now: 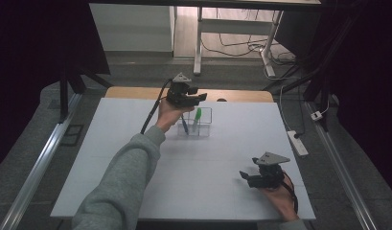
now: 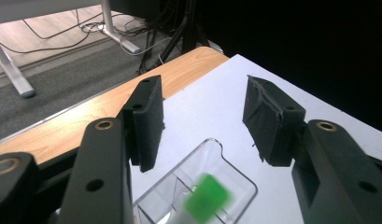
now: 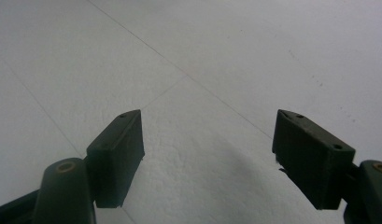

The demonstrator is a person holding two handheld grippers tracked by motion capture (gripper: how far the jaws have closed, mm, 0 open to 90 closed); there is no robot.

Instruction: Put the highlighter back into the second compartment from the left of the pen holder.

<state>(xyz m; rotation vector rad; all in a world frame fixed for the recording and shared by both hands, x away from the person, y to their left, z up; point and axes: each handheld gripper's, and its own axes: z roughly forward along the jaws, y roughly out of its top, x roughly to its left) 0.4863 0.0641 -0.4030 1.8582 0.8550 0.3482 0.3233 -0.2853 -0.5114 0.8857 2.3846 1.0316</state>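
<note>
Sitting below parted left fingers: green marker.

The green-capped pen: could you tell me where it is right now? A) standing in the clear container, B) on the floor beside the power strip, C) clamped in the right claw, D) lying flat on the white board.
A: the green-capped pen stands in the clear container, with the open left claw just above it, while the right claw is open over the white board.

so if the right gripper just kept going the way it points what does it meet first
Probably just the bare white tabletop: the right gripper has its jaws open, angled down at the surface, with nothing lying ahead, though depth is hard to judge.
</note>
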